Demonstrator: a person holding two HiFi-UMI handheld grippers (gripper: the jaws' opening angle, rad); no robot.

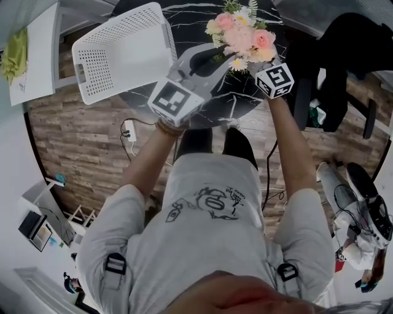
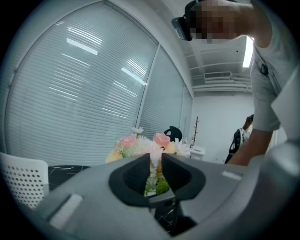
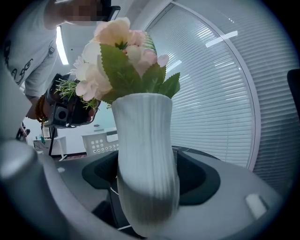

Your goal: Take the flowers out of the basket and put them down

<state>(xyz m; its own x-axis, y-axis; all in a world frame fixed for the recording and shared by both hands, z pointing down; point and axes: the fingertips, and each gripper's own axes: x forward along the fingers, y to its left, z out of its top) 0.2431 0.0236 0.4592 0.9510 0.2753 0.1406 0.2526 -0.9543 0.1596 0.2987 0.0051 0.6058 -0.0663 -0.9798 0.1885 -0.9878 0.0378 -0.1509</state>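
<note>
The flowers (image 1: 245, 37), a pink, cream and white bunch with green leaves, stand in a white ribbed vase (image 3: 145, 154) above the dark marble table (image 1: 184, 18). My right gripper (image 1: 253, 65) is shut on the vase's body, which fills the right gripper view with the blooms (image 3: 119, 61) above it. My left gripper (image 1: 218, 60) reaches in from the left, and its jaws stand almost together on the green stems (image 2: 153, 180) below the blooms (image 2: 145, 143). The white perforated basket (image 1: 123, 52) lies to the left on the table, apart from the flowers.
The basket (image 2: 21, 183) shows at the left edge of the left gripper view. A black chair with dark clothing (image 1: 344, 55) stands right of the table. A white desk (image 1: 31, 55) is at the far left, a power strip (image 1: 129, 130) lies on the wooden floor, and another person (image 1: 362, 221) stands at lower right.
</note>
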